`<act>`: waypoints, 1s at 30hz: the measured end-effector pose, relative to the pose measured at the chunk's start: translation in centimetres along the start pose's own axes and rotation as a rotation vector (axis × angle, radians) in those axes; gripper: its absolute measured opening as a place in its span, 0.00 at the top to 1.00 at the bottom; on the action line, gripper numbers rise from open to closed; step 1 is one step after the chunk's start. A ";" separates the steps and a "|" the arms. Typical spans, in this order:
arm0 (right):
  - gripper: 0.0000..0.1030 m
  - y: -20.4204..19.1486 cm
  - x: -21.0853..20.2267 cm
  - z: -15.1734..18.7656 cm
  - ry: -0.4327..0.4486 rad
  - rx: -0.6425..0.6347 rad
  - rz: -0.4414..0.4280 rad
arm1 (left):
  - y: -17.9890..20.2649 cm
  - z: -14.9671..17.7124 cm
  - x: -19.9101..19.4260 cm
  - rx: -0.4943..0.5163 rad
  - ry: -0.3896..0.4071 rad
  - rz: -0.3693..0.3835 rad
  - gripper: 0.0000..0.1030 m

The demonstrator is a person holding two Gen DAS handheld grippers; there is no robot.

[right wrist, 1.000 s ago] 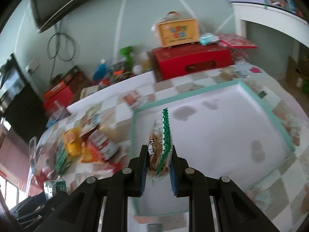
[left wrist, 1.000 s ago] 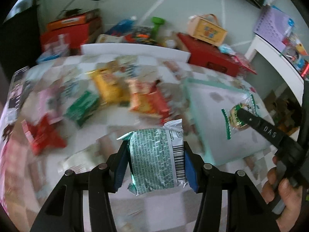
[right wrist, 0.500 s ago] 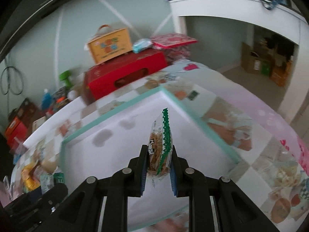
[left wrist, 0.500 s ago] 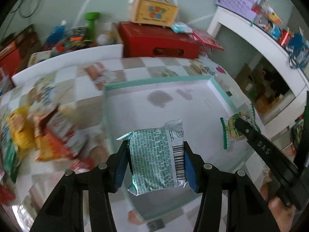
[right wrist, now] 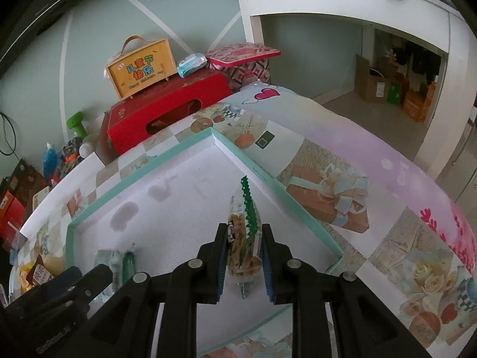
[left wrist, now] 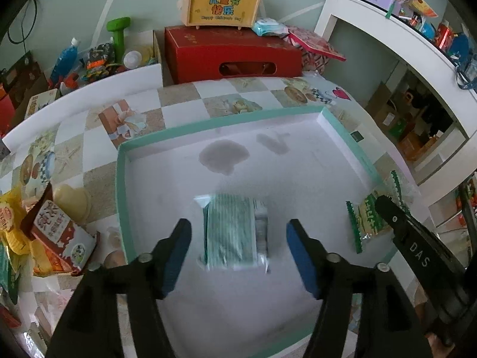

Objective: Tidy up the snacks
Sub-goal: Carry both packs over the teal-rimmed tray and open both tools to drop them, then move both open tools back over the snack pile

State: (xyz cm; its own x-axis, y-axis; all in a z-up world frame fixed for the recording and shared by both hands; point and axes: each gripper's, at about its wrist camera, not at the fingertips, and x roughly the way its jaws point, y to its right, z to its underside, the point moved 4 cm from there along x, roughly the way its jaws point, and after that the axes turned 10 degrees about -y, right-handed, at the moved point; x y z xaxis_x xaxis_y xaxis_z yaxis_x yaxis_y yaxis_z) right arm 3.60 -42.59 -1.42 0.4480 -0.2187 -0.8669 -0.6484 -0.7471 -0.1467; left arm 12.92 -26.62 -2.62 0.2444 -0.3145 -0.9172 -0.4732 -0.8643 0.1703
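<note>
**Snack packets — two items, one tray**

Item 1 — green-striped packet (left wrist: 235, 232). Location: inside the teal-rimmed tray (left wrist: 119, 185), on its white floor, between the fingers of the left gripper (left wrist: 238, 250) and touching neither. The left gripper's jaws stand wide apart, holding nothing. The packet is motion-blurred, so whether it has fully settled cannot be told. Long axis runs roughly away from the camera, with the pale barcode strip along its right side. Handling, judged: light, soft film pouch, slightly slick, crushable contents; best taken across its short width at mid-body, not by a sealed end.

Item 2 — clear packet with green zigzag seal (right wrist: 243, 238). Location: clamped edge-on in the right gripper (right wrist: 243, 256), jaws closed on its lower body, over the tray near its right wall. Long axis points forward and upward along the fingers; the serrated seal leads. Handling, judged: light, thin, brittle biscuit-like contents visible; a gentle hold suits it, and it would likely fall flat on release.

Unsorted stock: loose snack packets (left wrist: 56, 241) on the patterned tablecloth (left wrist: 184, 104), left of the tray.
</note>
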 end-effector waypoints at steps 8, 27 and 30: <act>0.30 -0.3 -0.6 0.0 -0.004 0.005 -0.031 | -2.0 0.7 -2.3 -0.055 0.047 -0.042 0.13; 0.00 -2.3 -1.9 0.1 0.030 -0.046 -0.079 | -11.4 4.4 -6.1 -0.258 0.099 -0.228 0.00; 0.00 -2.8 -2.6 -0.1 0.050 -0.056 -0.091 | -12.8 5.2 -7.0 -0.293 0.104 -0.229 0.00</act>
State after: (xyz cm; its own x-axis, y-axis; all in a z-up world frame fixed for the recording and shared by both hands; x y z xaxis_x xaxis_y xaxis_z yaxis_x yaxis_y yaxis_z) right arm 4.30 -39.93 1.30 0.5346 -0.1787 -0.8260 -0.5688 -0.7989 -0.1953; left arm 12.86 -11.35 -0.29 0.4073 -0.1256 -0.9046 -0.1378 -0.9876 0.0751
